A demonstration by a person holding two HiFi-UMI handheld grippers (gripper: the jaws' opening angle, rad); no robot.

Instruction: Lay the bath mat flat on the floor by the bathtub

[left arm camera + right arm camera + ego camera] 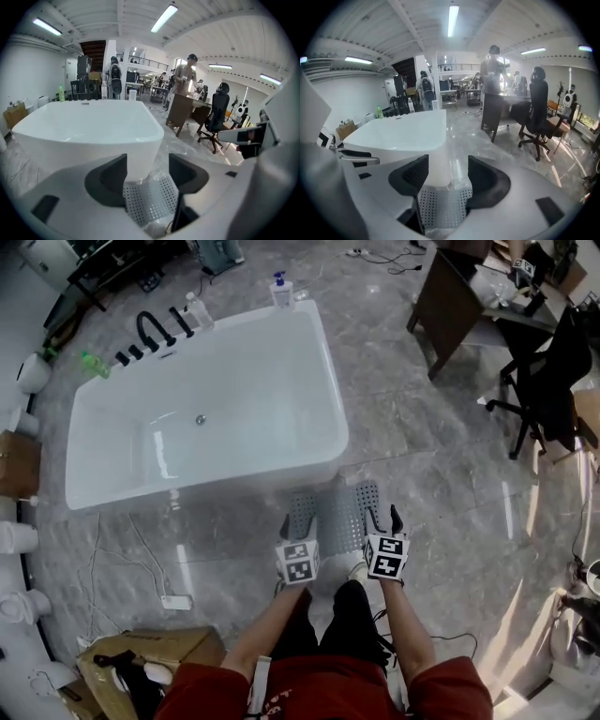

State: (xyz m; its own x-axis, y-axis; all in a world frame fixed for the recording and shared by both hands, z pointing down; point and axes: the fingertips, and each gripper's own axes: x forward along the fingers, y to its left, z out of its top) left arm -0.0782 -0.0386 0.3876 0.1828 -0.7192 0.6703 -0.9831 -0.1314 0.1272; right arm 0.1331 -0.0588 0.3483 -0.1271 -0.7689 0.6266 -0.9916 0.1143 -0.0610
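Observation:
A grey perforated bath mat lies on the marble floor against the near right corner of the white bathtub. My left gripper hovers over the mat's near left edge, my right gripper over its near right edge. In the left gripper view the gripper stands open, with the mat below the gap and the bathtub just beyond. The right gripper is open too, above the mat, facing the bathtub. Neither pair of jaws touches the mat. Clear wrapping seems to crinkle at its near edge.
A black faucet and a pump bottle sit on the tub's far rim. A cardboard box and a power strip lie at the near left. A desk and office chair stand to the right. A person stands by the desk.

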